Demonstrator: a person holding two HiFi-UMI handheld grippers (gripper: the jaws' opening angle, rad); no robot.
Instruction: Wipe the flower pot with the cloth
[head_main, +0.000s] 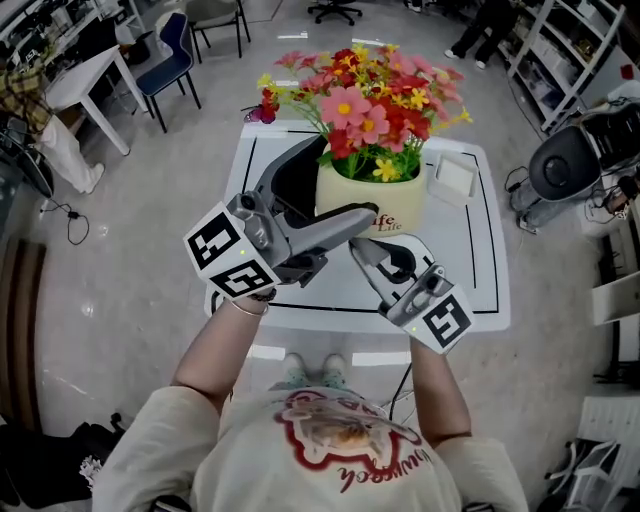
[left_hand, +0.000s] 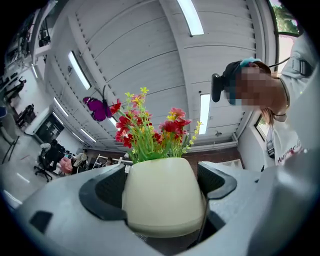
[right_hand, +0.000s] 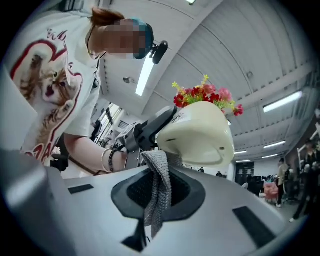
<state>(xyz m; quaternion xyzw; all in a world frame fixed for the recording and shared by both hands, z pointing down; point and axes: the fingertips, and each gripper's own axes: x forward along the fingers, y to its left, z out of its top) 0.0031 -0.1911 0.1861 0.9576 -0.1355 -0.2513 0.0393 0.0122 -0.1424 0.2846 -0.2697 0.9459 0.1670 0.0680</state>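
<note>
The cream flower pot (head_main: 398, 198), just toward 12 o'clock from the head view's centre, carries dark print reading "Life", with a cut-off "ife" on the line above. At 6 o'clock, the person's T-shirt (head_main: 250, 470) bears red cursive lettering, upside down and illegible.

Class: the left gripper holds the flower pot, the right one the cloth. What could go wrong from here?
1. The smooth, rounded flower pot is held only by the left gripper's two jaws and looks tilted; a push from below could make it slip.
2. The right gripper pinches a narrow fold of the cloth against the pot's base; rubbing might pull it loose.
</note>
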